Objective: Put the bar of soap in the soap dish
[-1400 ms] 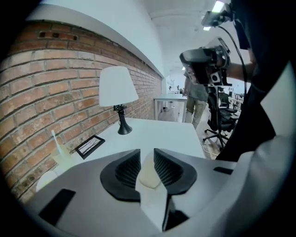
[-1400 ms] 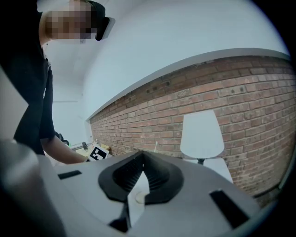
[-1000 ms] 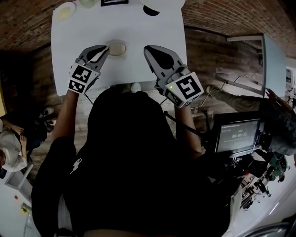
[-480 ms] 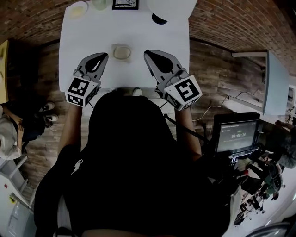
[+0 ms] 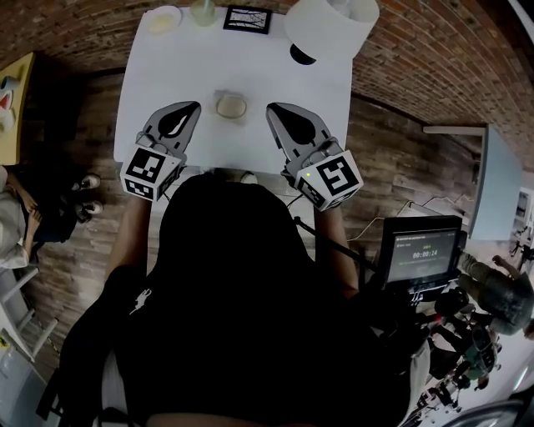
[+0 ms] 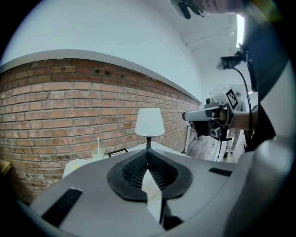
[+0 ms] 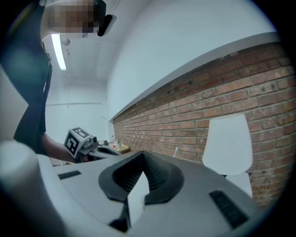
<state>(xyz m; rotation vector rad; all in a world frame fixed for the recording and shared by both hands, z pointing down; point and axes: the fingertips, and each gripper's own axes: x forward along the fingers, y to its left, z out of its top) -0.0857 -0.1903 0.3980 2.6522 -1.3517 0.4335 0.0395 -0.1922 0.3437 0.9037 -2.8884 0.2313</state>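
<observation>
soap (image 5: 231, 106) lies in dish (image 5: 219, 95) on table (image 5: 183, 67), between both grippers | left gripper (image 5: 193, 107) clenched, empty, near dish | right gripper (image 5: 273, 109) clenched, empty | bowl (image 5: 162, 18), cup (image 5: 203, 11) at far edge, contents unclear

Test lab: brick wall (image 6: 69, 106), white table (image 5: 183, 75), lamp (image 6: 149, 122), timer monitor (image 5: 421, 254) & cabled equip (image 5: 467, 342)
</observation>
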